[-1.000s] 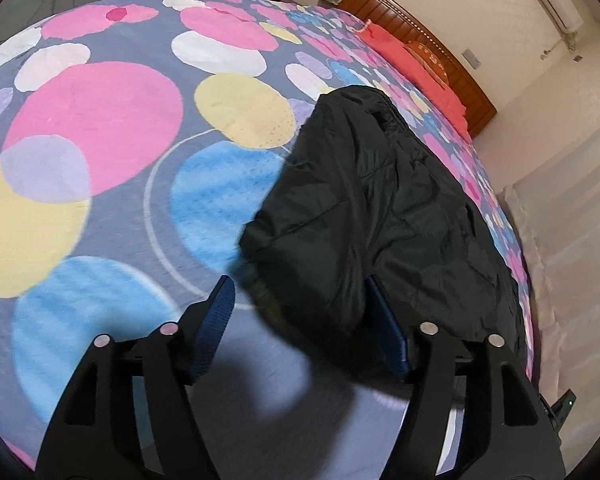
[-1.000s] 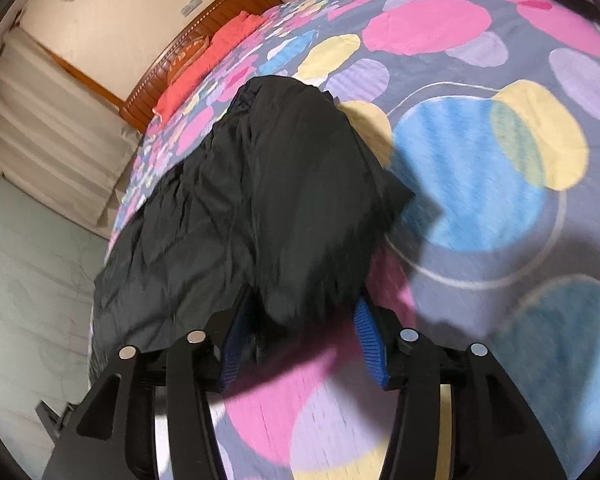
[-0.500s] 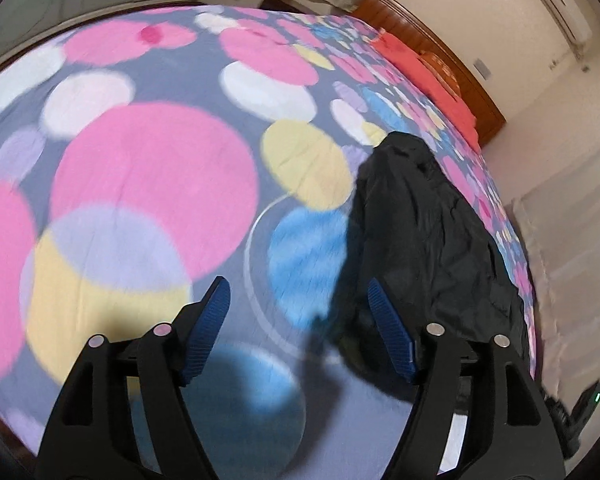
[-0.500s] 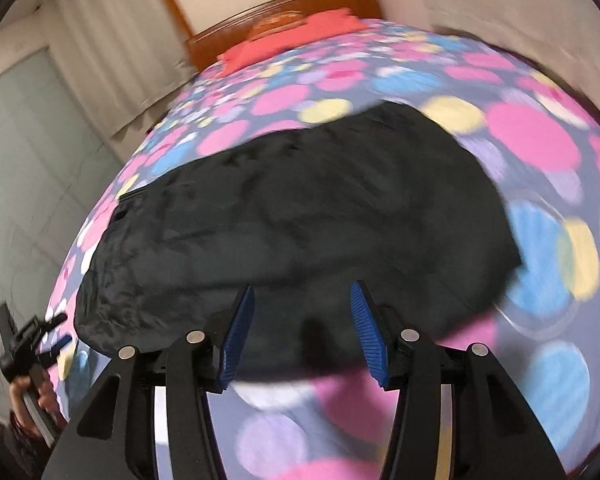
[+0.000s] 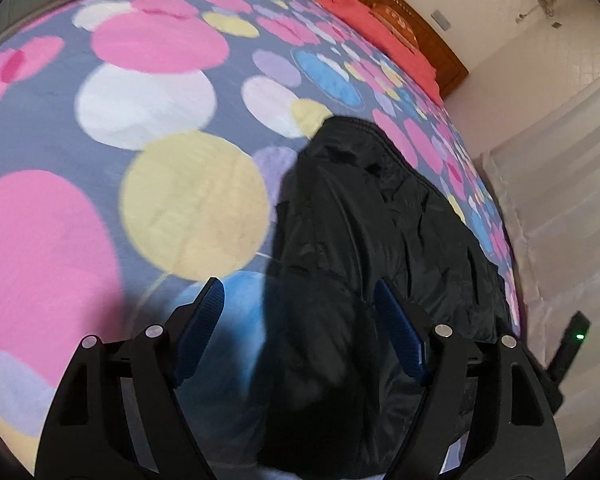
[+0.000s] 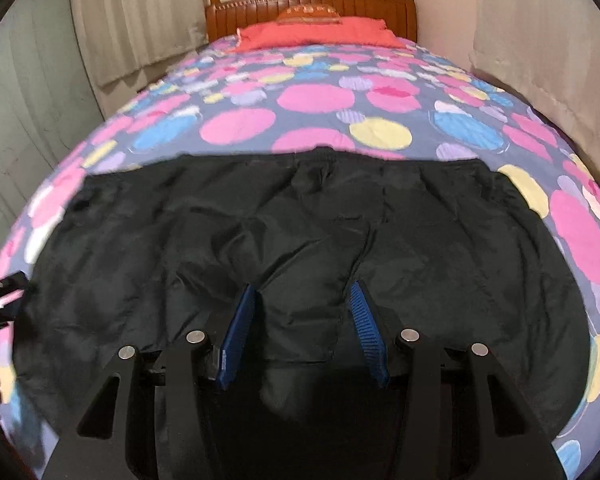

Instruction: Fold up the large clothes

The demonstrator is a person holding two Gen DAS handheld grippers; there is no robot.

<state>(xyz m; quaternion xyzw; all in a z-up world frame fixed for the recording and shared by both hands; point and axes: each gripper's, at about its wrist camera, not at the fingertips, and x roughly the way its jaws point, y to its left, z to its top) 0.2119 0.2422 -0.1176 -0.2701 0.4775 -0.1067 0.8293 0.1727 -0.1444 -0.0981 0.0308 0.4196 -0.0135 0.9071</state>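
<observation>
Black and puffy, the jacket (image 6: pixel 300 240) now lies spread flat across the bed (image 6: pixel 320 100), where a second ago a flap of it hung between my right fingers (image 6: pixel 364 320). Both grippers have let go: the right gripper (image 6: pixel 302 328) is apart and empty, the left gripper (image 5: pixel 300 320) is opening over one edge. I think one fold is done and I must pick a new edge.

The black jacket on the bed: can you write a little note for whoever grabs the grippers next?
Left gripper: fingers opening, nothing pinched; the jacket's end lies under them.
Right gripper: fingers apart over the jacket's middle, not squeezing it.
Black jacket: lies crosswise on the spotted bed cover, wrinkled, near the foot of the bed.
Done: it appears laid out, perhaps partly folded.
Left: pick an edge, fold it smaller, smooth it.
</observation>
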